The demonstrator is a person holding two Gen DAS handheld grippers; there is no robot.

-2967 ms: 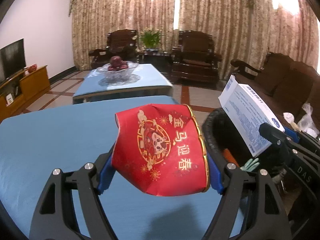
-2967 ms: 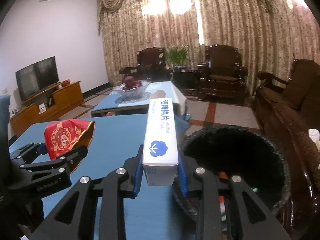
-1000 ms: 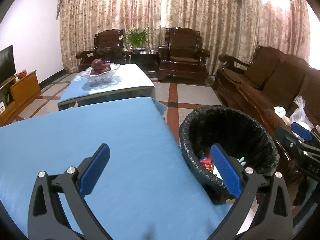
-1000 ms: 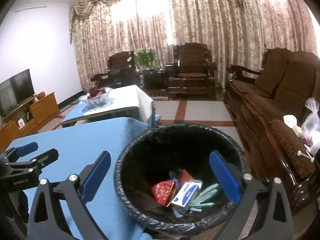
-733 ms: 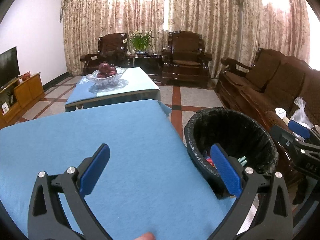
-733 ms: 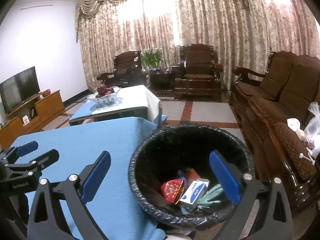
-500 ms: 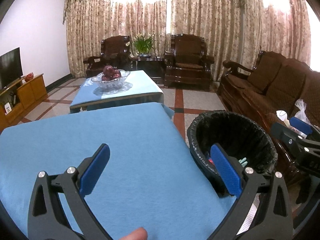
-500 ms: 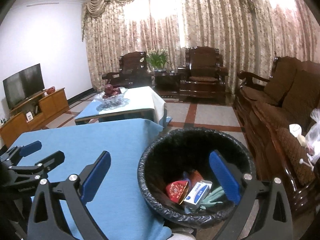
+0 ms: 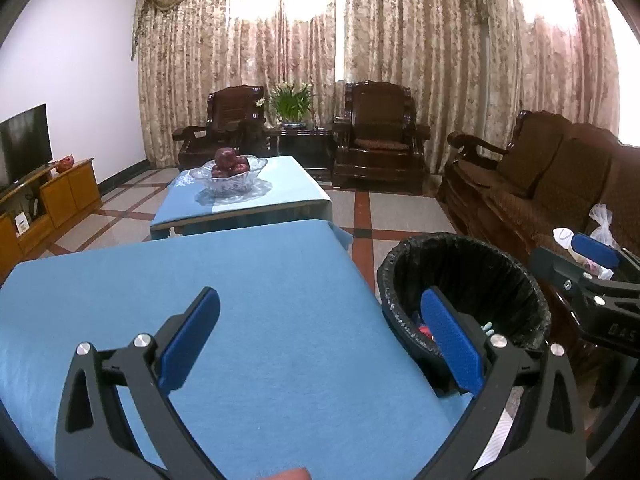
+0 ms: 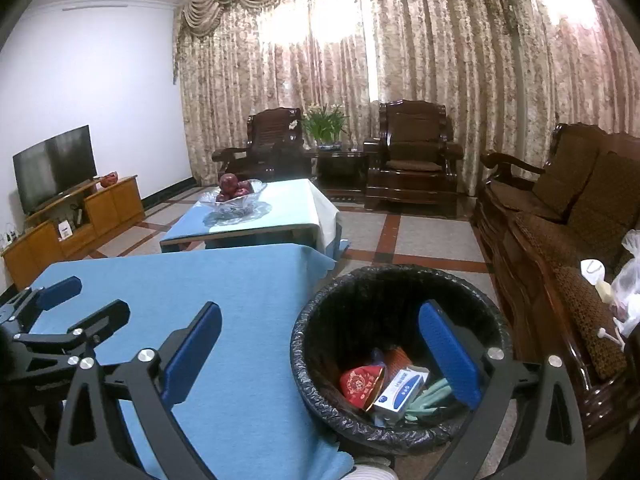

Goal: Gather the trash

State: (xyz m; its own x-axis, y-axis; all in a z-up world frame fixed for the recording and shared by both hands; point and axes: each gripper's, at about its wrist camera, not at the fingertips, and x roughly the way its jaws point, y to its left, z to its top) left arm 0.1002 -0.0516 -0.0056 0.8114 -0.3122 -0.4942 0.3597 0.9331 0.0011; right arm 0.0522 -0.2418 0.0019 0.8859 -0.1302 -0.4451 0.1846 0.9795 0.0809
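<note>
Left gripper (image 9: 320, 312) fingers spread, empty, over blue tablecloth (image 9: 224, 280). Right gripper (image 10: 320, 320) fingers spread, empty, trash bin (image 10: 400, 432) at its 5 o'clock. Inside the bin: red pouch (image 10: 360, 384), white box (image 10: 400, 394), green glove (image 10: 430, 398). Fruit bowl (image 9: 228, 172) at 12 o'clock on the far table.

Very little writing can be made out here. White capital letters "DAS" are printed on the black frame of the right hand-held gripper (image 9: 592, 276), on the side of it just beside the black-lined trash bin (image 9: 460, 248). Inside the trash bin, the white and blue box (image 10: 402, 392) carries a round blue logo and lines of print, too small to read. The red pouch (image 10: 360, 384) beside it shows gold decoration, with no legible characters.
</note>
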